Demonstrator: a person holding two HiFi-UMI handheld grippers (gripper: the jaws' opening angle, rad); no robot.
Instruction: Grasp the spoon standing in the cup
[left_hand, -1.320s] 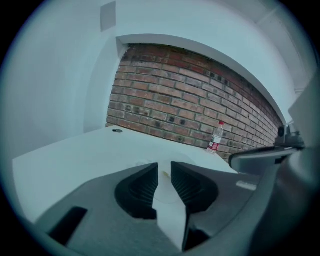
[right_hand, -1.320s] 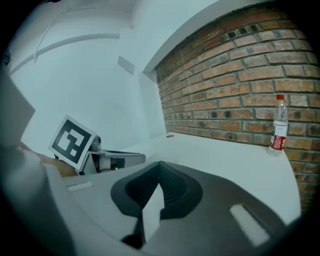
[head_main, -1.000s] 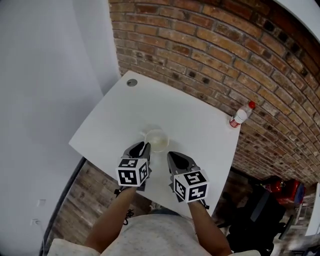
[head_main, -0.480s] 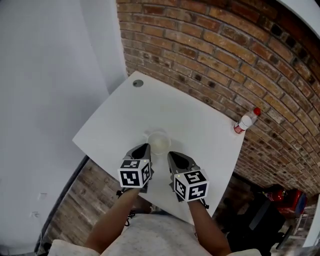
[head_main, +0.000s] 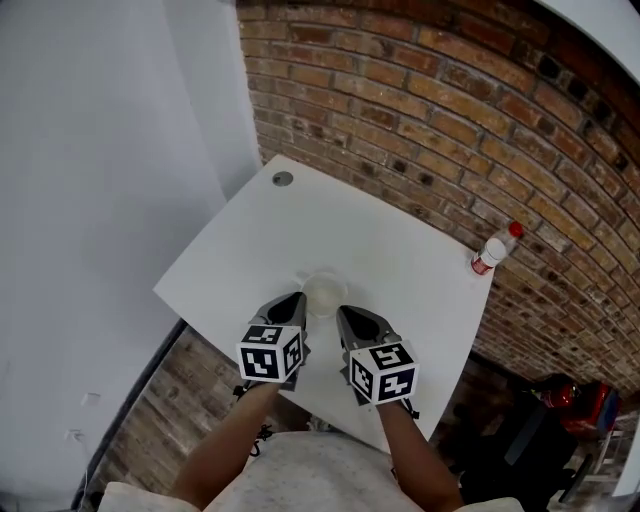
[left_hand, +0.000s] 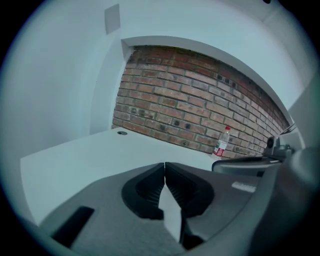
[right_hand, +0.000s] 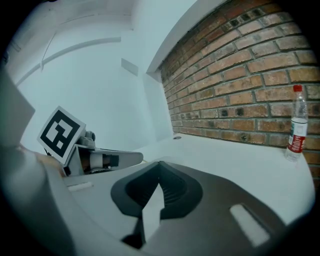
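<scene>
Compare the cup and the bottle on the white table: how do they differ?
The cup is pale and open-topped; the bottle is tall, narrow and closed with a red cap. The cup is plain; the bottle carries a red label. The cup stands near the front edge of the table; the bottle stands at its corner by the brick wall. Both stand upright on it.

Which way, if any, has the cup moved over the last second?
No. The cup keeps its place on the table, between the cable hole and the near edge; only the view shifted.
</scene>
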